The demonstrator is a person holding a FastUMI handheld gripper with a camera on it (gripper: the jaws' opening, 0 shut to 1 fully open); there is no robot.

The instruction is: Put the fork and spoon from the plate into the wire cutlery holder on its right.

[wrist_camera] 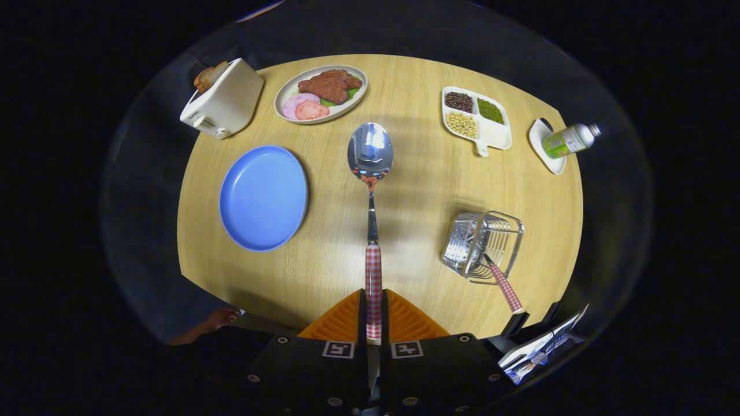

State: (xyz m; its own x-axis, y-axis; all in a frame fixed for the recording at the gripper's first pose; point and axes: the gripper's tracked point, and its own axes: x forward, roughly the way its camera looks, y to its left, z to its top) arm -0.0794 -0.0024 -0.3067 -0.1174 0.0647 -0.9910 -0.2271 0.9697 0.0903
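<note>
Orange tongs clenched on checked-handled steel spoon; best swung right, bowl tipped down into wire cutlery holder.

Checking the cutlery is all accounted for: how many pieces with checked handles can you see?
2. The spoon is clamped by its handle between the gripper fingers; another utensil stands in the wire cutlery holder.

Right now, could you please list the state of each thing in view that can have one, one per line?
gripper: shut on the spoon handle
spoon: held up above the table, bowl pointing forward
fork: standing tilted in the wire cutlery holder, handle sticking out
blue plate: empty
toaster: bread in its slot
bottle: lying on its side on a small white dish
</note>
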